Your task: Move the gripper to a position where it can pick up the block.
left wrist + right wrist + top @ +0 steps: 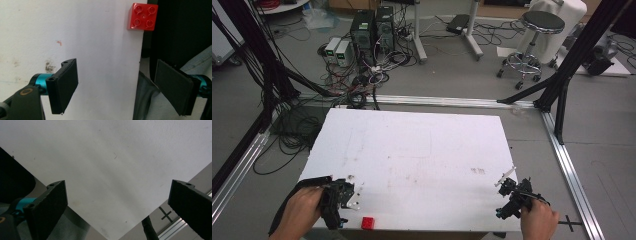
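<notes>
A small red brick [368,223] with four studs lies at the near edge of the white table [412,150]; in the left gripper view the red brick [142,17] sits right at the table's edge. My left gripper [352,192] is held over the near left corner, just left of the brick, jaws wide open and empty; in its own view the gripper [120,87] straddles the table edge. My right gripper [506,177] hovers over the near right corner, open with nothing between its jaws, as its own view [117,202] confirms.
Beyond the table lie tangled cables and computer boxes [372,30] on the floor, a black stool [537,30] at the back right, and aluminium rails [572,170] along the right. Black frame posts [572,60] stand at both sides.
</notes>
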